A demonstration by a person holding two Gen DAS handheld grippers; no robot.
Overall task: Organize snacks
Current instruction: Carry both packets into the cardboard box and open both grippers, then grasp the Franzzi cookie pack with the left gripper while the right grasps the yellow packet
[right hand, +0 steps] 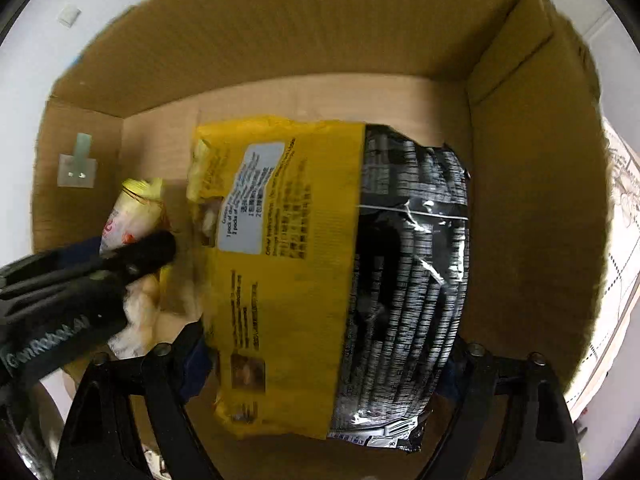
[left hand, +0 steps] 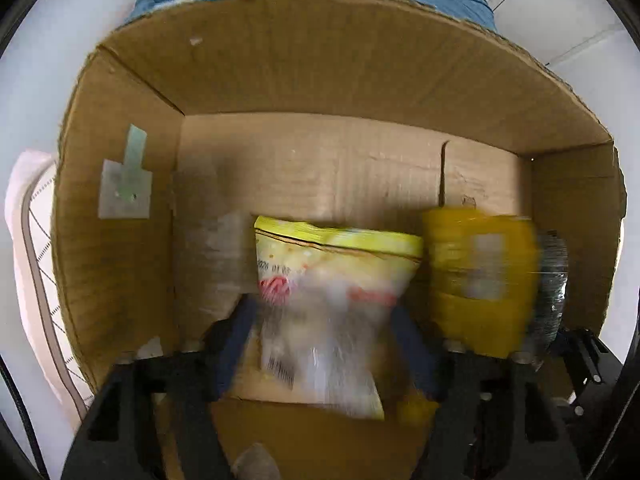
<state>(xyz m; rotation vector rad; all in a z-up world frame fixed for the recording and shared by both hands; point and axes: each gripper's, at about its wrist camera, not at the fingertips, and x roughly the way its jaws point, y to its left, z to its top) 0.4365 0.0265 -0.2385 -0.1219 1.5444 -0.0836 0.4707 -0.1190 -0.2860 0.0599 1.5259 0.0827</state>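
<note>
Left gripper [left hand: 324, 308] points down into the box, jaws wide. The small bag sits between the fingers with a gap showing on both sides, so it's not clamped. Right gripper [right hand: 324, 350] also points down, jaws very wide and straddling the big pack. The pack fills the whole gap and hides the pads, so I can't tell whether they press on it.

Cardboard box [left hand: 320, 60]: open top, tall walls, bare floor at the far end and left side. Both snacks are already inside, low on the floor.

Yellow-and-black pack [right hand: 300, 260]: biggest item, probably a noodle multipack, lying flat toward the right wall. It has glossy crinkled film. Likely slick, bulky but light, with brittle contents. Best taken across the short width near the middle with moderate squeeze; the film may slide on the pads.

Small yellow-white bag [left hand: 332, 280]: just beside the big pack, on its left. Blur hides whether they touch. Soft, puffy and very light, and the contents would crush easily. Safest hold is the flat yellow seal strip along its far end, not the belly.

Both items look placed or nearly placed, and releasing cleanly seems to be the step in hand.
</note>
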